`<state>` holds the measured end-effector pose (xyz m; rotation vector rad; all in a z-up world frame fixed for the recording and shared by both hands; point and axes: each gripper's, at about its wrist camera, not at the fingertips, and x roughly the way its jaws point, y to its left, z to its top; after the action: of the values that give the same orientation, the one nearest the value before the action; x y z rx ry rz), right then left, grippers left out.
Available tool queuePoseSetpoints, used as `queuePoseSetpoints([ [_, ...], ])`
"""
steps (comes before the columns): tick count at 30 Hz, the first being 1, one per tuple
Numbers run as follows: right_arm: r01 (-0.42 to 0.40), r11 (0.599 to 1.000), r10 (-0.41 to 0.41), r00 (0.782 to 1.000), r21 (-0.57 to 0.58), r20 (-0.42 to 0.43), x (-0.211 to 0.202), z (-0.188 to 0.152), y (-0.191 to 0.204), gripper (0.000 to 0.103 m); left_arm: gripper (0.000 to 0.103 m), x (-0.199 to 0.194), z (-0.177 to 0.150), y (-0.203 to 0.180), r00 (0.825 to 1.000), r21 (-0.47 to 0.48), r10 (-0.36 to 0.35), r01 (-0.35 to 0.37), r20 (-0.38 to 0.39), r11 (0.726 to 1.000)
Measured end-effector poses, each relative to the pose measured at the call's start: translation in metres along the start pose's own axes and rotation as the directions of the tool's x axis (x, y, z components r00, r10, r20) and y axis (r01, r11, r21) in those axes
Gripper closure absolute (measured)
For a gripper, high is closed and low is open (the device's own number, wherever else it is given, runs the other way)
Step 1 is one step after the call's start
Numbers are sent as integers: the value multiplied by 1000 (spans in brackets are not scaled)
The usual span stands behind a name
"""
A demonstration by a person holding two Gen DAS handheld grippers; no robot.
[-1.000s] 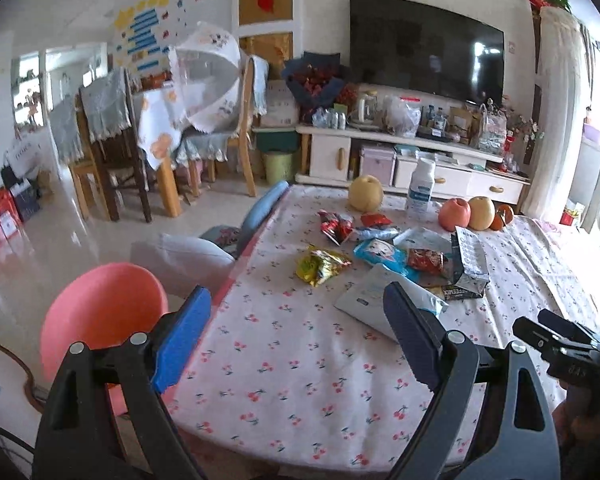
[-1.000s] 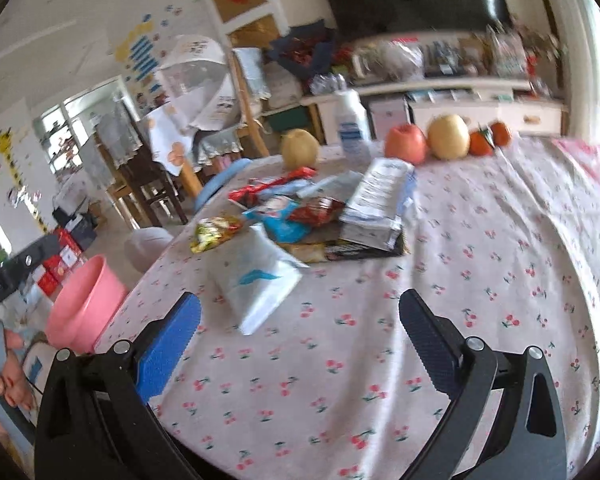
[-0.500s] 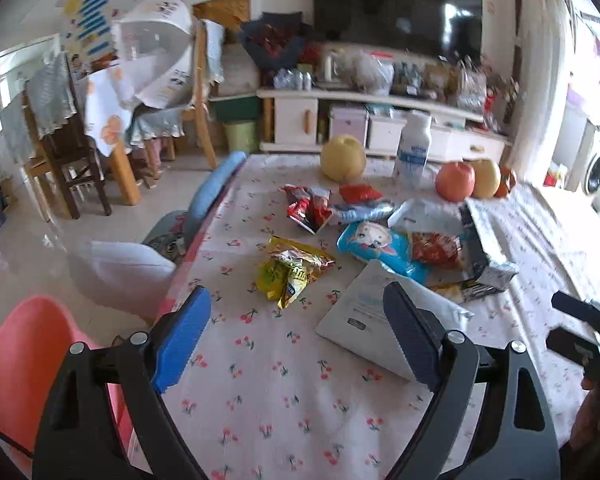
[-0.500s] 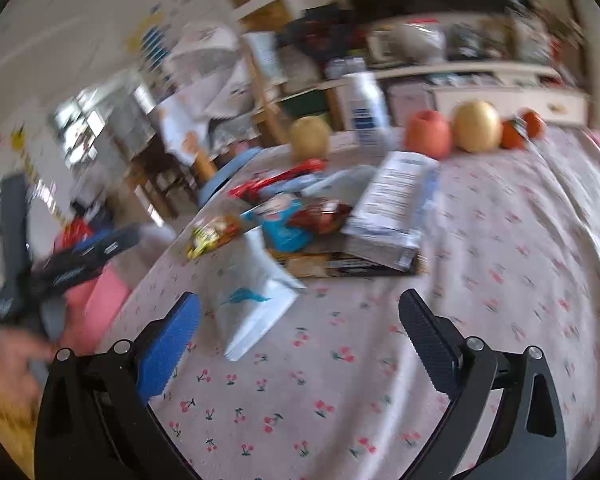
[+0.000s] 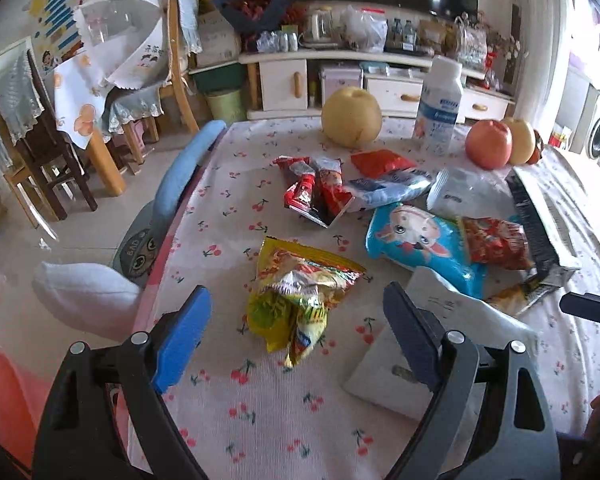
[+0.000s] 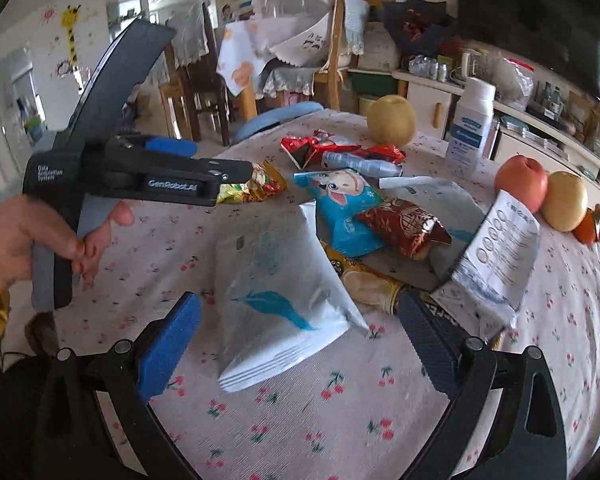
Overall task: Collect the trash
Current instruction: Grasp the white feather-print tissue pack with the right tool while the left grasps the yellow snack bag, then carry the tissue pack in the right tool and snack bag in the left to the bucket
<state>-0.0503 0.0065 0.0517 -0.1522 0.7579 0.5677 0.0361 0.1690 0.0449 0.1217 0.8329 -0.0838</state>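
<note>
Hovering over the cherry-print cloth-covered table (image 5: pixel 260 420), the left gripper (image 5: pixel 296 332) is standing with its 2 jaws wide apart and nothing between them, framing the crumpled yellow-and-red foil snack wrapper (image 5: pixel 300 288) that is lying just beyond its tips. The wrapper's long axis is running roughly along the gripper's line of sight, so the jaws are straddling its narrow width. The right gripper (image 6: pixel 300 336) is also gaping empty, facing the flat white pouch with a blue feather mark (image 6: pixel 276 288), which is lying just right of the yellow wrapper and partly under the blue cartoon snack bag (image 6: pixel 344 208). By my judgement the left hand (image 6: pixel 16 236) is nearer the yellow wrapper.
</note>
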Motion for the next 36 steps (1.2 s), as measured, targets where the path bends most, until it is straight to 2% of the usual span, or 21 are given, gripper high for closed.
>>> queuePoseSetpoints([
  [4, -18, 999, 17, 999, -38, -29, 12, 4, 1, 5, 26, 17, 3, 2, 999, 17, 23, -22, -46, 1000],
  [10, -33, 994, 26, 997, -103, -67, 26, 9, 10, 5, 29, 29, 6, 3, 997, 22, 32, -31, -69, 999],
  [16, -5, 989, -9, 995, -146, -97, 40, 8, 15, 5, 44, 42, 8, 1, 993, 29, 47, -44, -110, 999],
  [22, 2, 990, -17, 995, -141, -103, 44, 9, 15, 6, 50, 45, 9, 1, 994, -2, 37, -37, -99, 999],
  [23, 1, 991, -16, 994, -136, -111, 46, 9, 14, 7, 51, 45, 9, 3, 995, -18, 30, -31, -99, 999],
  [24, -3, 991, -12, 993, -131, -114, 46, 9, 14, 14, 52, 45, 9, 4, 995, -36, 24, -28, -98, 999],
  [28, -5, 992, -9, 993, -124, -115, 46, 8, 14, 17, 58, 45, 9, 4, 996, -45, 31, -35, -88, 998],
  [36, 28, 995, -36, 995, -97, -88, 40, 8, 9, 25, 60, 33, -1, 9, 997, -90, 10, -16, -74, 996],
])
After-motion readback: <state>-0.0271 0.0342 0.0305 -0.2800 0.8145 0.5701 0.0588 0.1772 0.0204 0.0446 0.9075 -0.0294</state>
